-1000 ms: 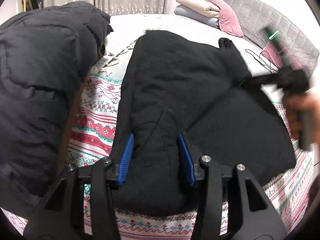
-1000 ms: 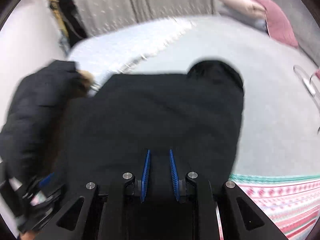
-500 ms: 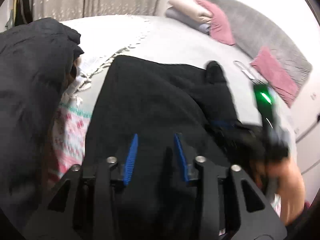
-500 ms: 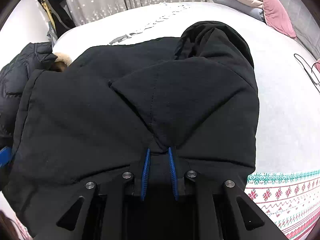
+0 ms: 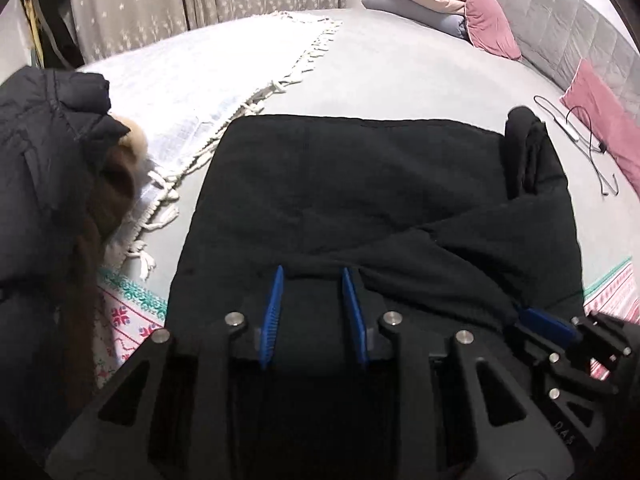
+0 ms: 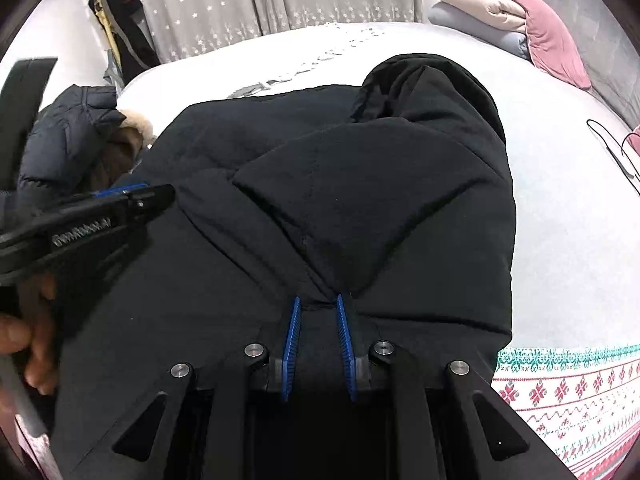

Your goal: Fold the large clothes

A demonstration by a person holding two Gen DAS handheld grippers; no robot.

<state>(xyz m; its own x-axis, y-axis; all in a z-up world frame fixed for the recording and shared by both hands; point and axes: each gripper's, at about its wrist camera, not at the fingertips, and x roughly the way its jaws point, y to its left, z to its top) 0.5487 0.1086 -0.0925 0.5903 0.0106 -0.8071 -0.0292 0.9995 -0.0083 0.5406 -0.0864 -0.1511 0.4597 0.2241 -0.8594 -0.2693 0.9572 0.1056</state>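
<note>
A large black coat (image 5: 360,184) lies folded over on the grey bed, its near edge doubled back over the far part; it also fills the right wrist view (image 6: 360,200). My left gripper (image 5: 312,276) is shut on the coat's near edge, fabric bunched between its blue pads. My right gripper (image 6: 318,302) is shut on a pinched fold of the same coat and shows at the lower right of the left wrist view (image 5: 536,320). The left gripper appears at the left of the right wrist view (image 6: 132,196). A sleeve end (image 5: 520,140) sticks up at the far right.
A dark puffer jacket with a fur hood (image 5: 48,168) is piled at the left. A white fringed throw (image 5: 224,80) lies beyond. Pillows (image 5: 448,4) and a pink cushion (image 5: 608,120) sit at the headboard; a cable (image 5: 580,136) lies right. A patterned blanket (image 6: 560,392) covers the near bed.
Both grippers carried the coat's near edge forward across the bed, folding it over the far part. The left gripper closed on the fabric, and the two grippers came close side by side.
</note>
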